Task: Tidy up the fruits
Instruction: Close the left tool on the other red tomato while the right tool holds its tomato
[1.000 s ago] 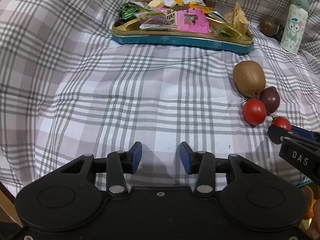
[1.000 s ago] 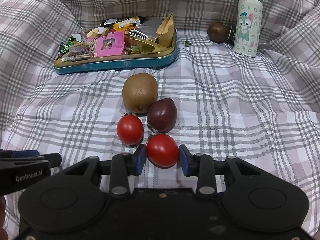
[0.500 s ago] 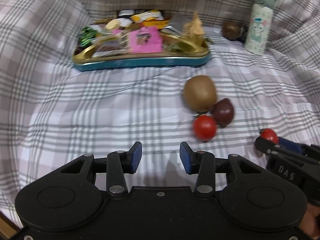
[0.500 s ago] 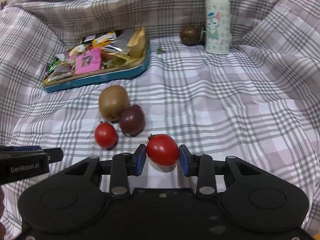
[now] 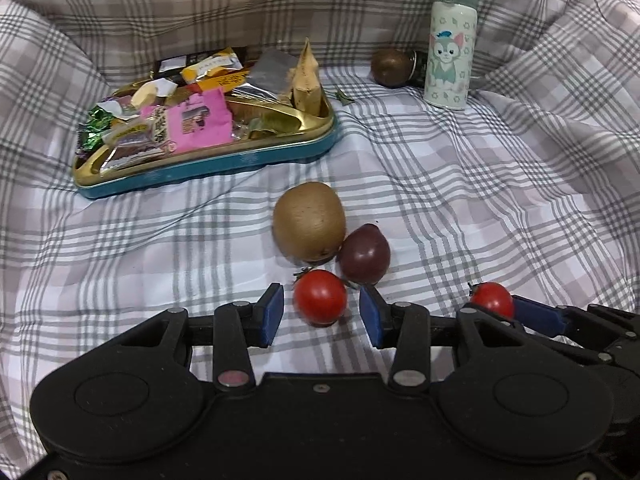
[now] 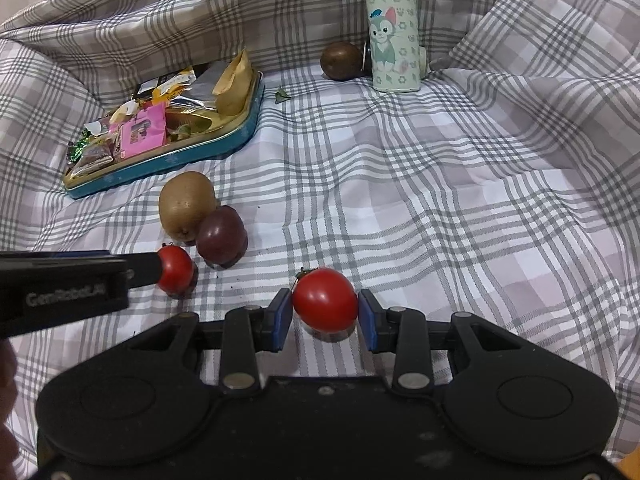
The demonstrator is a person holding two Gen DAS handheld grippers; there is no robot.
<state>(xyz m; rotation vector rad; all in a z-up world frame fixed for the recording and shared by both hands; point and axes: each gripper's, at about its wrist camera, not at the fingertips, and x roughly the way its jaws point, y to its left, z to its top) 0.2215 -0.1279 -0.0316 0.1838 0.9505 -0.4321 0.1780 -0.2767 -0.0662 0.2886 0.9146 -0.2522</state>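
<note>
L tool (image 5: 321, 318) has swung over to straddle the loose tomato (image 5: 320, 297), pads apart – close gently, centred; R tool (image 6: 324, 315) stays clamped on its tomato (image 6: 325, 298)

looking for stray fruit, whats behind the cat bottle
A brown round fruit lies at the bottle's left, partly behind it. Something small and dark sits between them, too hidden to identify. Whatever lies directly behind the bottle is covered; only plaid cloth shows around it.
</note>
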